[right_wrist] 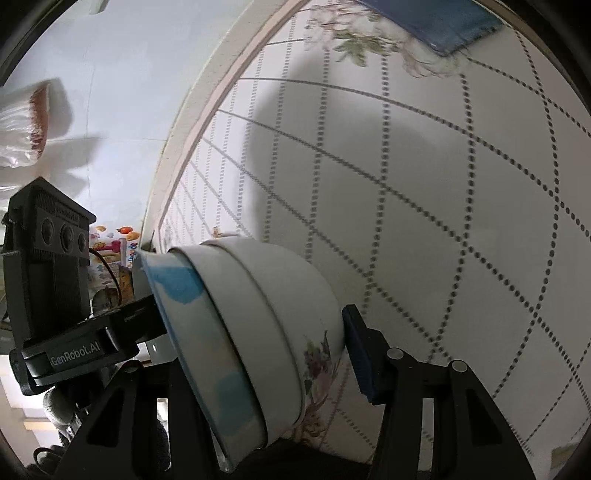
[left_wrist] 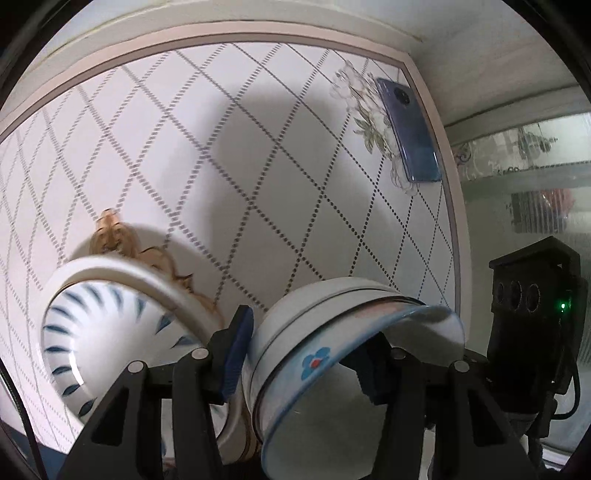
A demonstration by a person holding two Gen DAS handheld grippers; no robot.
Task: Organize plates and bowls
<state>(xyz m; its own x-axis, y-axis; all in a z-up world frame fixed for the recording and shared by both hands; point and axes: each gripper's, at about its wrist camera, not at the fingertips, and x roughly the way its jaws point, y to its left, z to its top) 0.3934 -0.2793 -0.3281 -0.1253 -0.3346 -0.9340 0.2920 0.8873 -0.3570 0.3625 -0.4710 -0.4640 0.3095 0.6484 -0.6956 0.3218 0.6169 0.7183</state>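
Both grippers hold one nested stack of white bowls tilted on its side. In the left wrist view my left gripper [left_wrist: 299, 354] is shut on the stack [left_wrist: 295, 332], whose widest bowl has a blue flower. A blue-striped bowl [left_wrist: 92, 332] lies lower left on the white diamond-patterned table [left_wrist: 258, 166]. In the right wrist view my right gripper [right_wrist: 258, 339] is shut on the same stack [right_wrist: 266, 317], which has blue patches and a floral print. The other gripper [right_wrist: 55, 280] shows at the left.
A blue phone [left_wrist: 410, 133] lies at the table's far right corner, on a flower print; it also shows in the right wrist view [right_wrist: 436, 22]. The table has a pale raised rim [left_wrist: 454, 221]. The right gripper's body [left_wrist: 535, 325] is at the right.
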